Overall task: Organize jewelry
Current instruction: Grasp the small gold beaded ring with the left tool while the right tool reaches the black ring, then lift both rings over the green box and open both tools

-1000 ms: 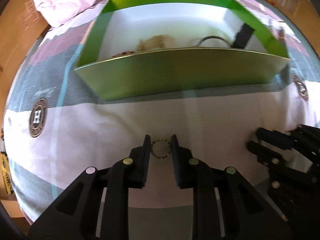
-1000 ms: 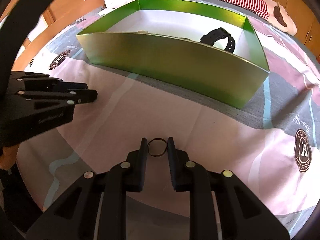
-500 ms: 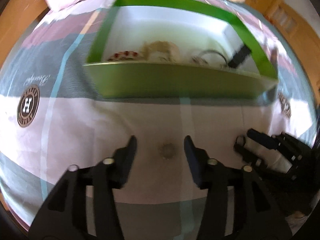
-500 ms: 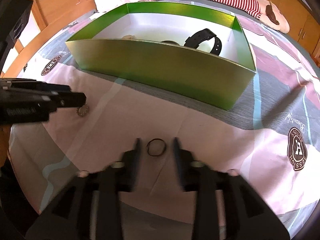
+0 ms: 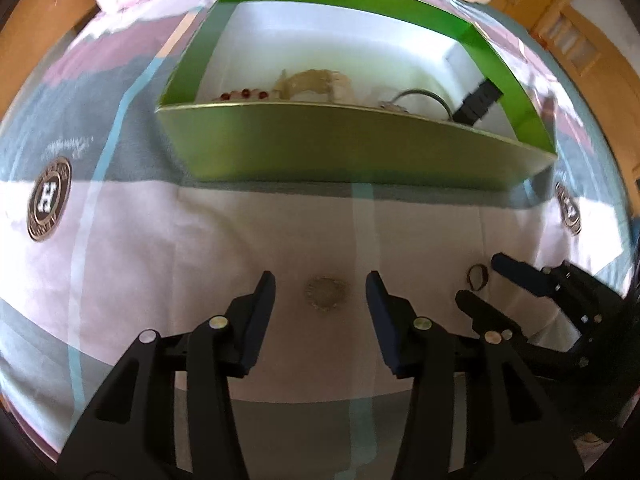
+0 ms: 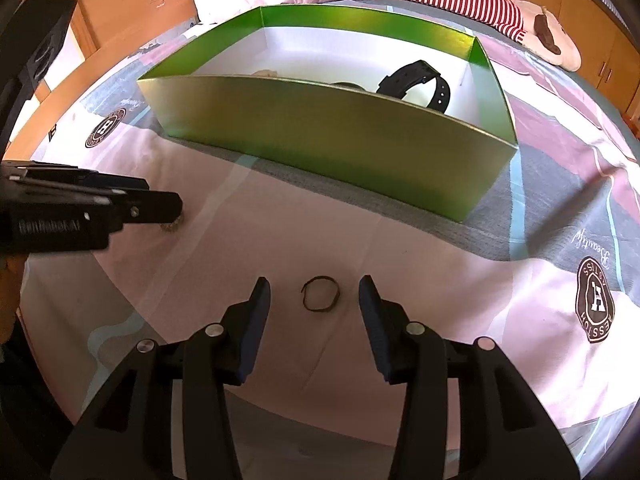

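Left wrist: closing jaws flank a blurry beaded ring [image 5: 326, 294], untouched.

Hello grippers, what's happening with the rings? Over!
Left gripper closing, beaded ring loose between jaws. Right gripper open around thin ring. Both rings on bedspread; green box ahead, path clear.

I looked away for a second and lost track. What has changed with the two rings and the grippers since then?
Both grippers let go. The left gripper, its jaws now closing slightly, stands open around the beaded ring; the right gripper stands open around the thin dark ring. Both rings lie free on the bedspread. The green box and its contents stayed put.
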Motion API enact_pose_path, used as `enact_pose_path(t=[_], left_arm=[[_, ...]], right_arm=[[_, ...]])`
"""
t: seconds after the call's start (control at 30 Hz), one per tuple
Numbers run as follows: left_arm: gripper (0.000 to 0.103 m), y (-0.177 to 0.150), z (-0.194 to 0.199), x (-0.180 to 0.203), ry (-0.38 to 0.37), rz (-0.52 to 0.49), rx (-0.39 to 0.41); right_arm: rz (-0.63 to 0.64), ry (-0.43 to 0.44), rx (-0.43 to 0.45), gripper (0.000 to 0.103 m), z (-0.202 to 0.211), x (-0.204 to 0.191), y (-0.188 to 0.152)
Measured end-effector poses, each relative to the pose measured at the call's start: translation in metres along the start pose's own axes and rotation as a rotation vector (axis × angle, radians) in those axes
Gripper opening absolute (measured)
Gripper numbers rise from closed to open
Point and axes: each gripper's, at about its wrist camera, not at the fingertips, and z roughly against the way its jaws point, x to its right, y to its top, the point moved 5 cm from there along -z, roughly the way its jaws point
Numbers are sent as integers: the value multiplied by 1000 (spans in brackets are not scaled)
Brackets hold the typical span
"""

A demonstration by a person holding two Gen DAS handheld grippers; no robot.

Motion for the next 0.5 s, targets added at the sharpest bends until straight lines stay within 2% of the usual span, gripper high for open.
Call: enact_pose_path(t=[0.13,0.27,0.33,0.37,0.4,0.47,0.5], left_arm=[[47,-4,-6,9,53,-56,2],[41,-7,-16,14,121,-90,-5],[35,-8,-15,16,135,-105,10],[28,-8,-14,18,132,-115,12],[21,-8,-13,19,130,-119,14],[21,-8,-12,21,135,-130,21],[21,-9,-11,20,134,-131,22]], right_arm=[[14,-11,-4,46,-3,-3,-1],[19,-15,0,46,-4,-4,-2],[20,-14,5,46,-4,-4,-2],[20,-14,7,45,-4,-5,-2],[20,-10,12,36,-3,-5,-2],[15,7,18,21,-2,-7,-1],[12,10,20,20,-2,-7,-1]])
